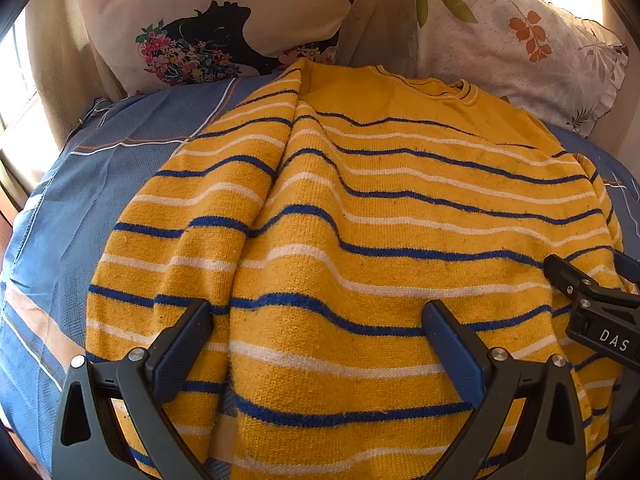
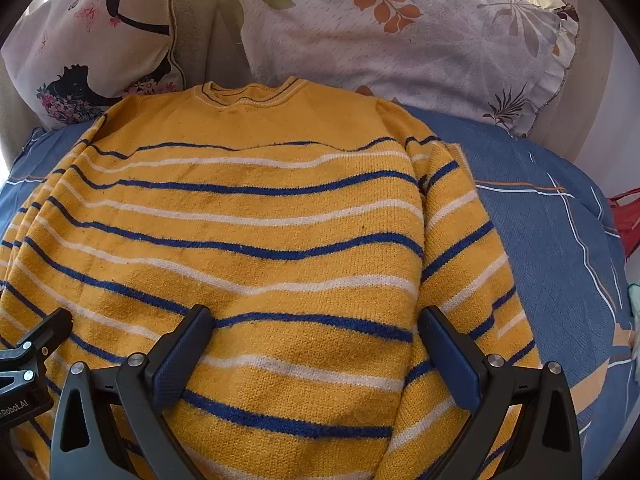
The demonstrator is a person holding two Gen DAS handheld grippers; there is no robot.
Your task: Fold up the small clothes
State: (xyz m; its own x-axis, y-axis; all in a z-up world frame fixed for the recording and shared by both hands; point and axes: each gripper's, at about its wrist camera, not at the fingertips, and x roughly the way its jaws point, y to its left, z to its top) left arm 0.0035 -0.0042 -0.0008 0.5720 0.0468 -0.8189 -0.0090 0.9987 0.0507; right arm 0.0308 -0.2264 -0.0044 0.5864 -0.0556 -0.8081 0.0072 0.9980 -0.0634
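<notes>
1. My left gripper [image 1: 318, 354] is hovering over the lower left part of the sweater [image 1: 360, 240], jaws standing wide apart and holding nothing.
2. The sweater – yellow knit with blue and white stripes – is lying flat on the blue bedspread [image 1: 80, 200], collar [image 2: 248, 94] pointing toward the pillows [image 2: 400, 40], both sleeves lying in beside the body.
3. I am judging it soft, limp and light: it will be drooping from any pinch and dragging on the bedding instead of sliding as one sheet.
4. The left sleeve [image 1: 224, 184] is looking bunched along its seam, so I am thinking of pinching the hem corner there, through both layers.
5. My right gripper [image 2: 316, 354] is poised over the lower right, jaws spread too – empty.
6. The right sleeve [image 2: 460, 240] is lying straight; its hem-side corner looks the matching grip.
</notes>
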